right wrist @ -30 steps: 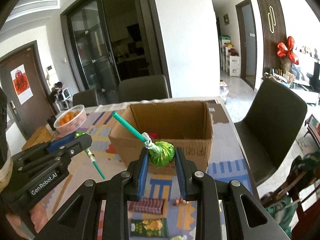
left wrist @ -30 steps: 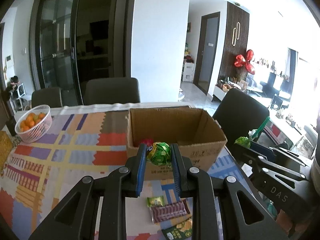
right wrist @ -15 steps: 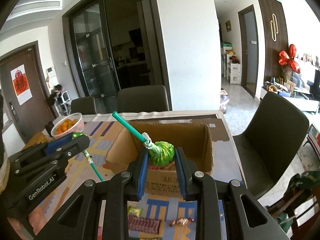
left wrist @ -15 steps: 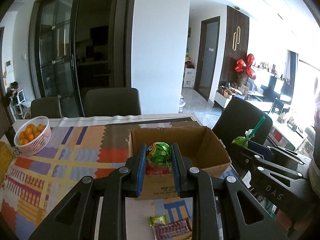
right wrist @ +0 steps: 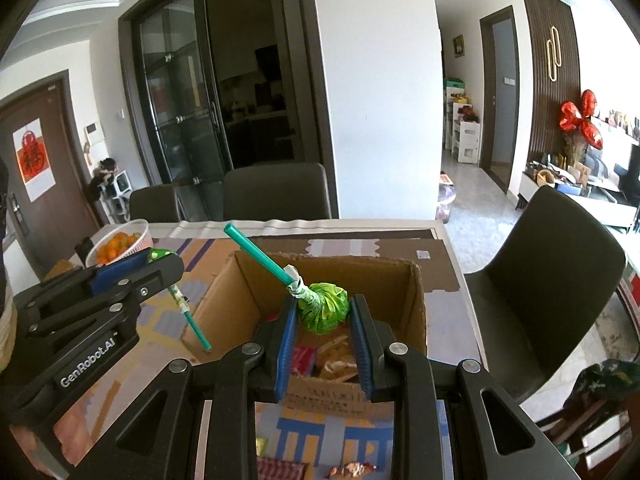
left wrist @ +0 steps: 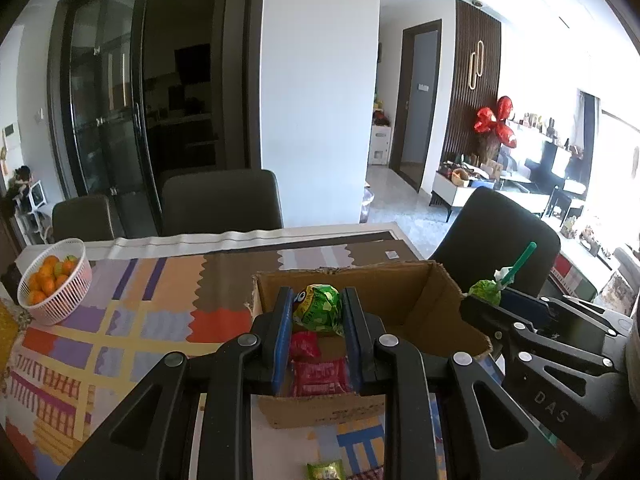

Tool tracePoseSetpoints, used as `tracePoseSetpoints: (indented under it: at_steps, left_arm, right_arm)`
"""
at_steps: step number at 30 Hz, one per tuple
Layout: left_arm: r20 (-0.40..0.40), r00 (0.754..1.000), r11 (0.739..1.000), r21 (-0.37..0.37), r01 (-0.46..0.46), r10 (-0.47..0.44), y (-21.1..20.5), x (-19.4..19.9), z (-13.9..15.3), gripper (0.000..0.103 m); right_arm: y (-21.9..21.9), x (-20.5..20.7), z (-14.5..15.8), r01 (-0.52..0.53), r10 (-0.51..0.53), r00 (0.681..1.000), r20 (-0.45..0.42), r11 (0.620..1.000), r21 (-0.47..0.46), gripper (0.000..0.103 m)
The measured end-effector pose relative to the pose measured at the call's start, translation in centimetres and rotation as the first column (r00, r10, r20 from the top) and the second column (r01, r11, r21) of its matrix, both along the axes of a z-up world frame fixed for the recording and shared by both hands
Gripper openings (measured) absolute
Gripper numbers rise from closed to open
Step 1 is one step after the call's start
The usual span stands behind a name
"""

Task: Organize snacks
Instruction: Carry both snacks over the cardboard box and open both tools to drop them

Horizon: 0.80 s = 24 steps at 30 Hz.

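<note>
An open cardboard box (left wrist: 404, 292) stands on the patterned tablecloth, with red packets (left wrist: 318, 372) on its floor. My left gripper (left wrist: 317, 299) is shut on a green-wrapped lollipop (left wrist: 320, 312) above the box's near left part. My right gripper (right wrist: 324, 309) is shut on a second green lollipop (right wrist: 326, 308), held over the box (right wrist: 416, 312), its teal stick (right wrist: 256, 254) pointing up and left. Each view shows the other gripper beside it: the right gripper (left wrist: 486, 300) at the box's right edge, the left gripper (right wrist: 160, 258) at its left with a stick hanging down.
A white basket of oranges (left wrist: 54, 280) sits at the table's far left. Dark chairs stand behind the table (left wrist: 220, 200) and at its right (right wrist: 540, 260). Loose snack packets (right wrist: 280, 470) and a green packet (left wrist: 326, 470) lie on the cloth in front of the box.
Both grippers, each still holding a lollipop, have moved forward from before the box to above its opening. The box's inside has come into view under them.
</note>
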State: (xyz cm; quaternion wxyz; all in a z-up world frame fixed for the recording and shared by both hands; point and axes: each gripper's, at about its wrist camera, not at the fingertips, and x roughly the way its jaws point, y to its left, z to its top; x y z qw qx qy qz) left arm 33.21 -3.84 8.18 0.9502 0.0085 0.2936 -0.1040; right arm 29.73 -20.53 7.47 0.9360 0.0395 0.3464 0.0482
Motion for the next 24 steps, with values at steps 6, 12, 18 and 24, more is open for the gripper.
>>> tracePoseSetpoints:
  at_steps: [6, 12, 18, 24]
  left_arm:
    - [-0.022, 1.0, 0.999, 0.046, -0.013, 0.014, -0.5, 1.8, -1.5, 0.035]
    - [-0.018, 1.0, 0.997, 0.071, -0.015, 0.016, -0.3, 0.8, -2.2, 0.053]
    - [-0.012, 1.0, 0.999, 0.047, 0.003, -0.003, 0.1, -2.2, -2.0, 0.056]
    - [0.016, 0.999, 0.998, 0.051, 0.028, -0.029, 0.2, -5.6, -1.3, 0.058]
  right_arm:
    - [-0.2, 1.4, -1.3, 0.007, -0.008, 1.0, -0.026, 1.0, -0.02, 0.028]
    - [-1.3, 1.1, -1.8, 0.054, -0.053, 0.998, -0.031, 0.999, 0.009, 0.055]
    - [-1.4, -1.4, -1.6, 0.072, -0.072, 0.997, -0.006, 0.997, -0.008, 0.055]
    - [-1.4, -4.1, -0.9, 0.063, -0.063, 0.998, 0.009, 0.998, -0.01, 0.055]
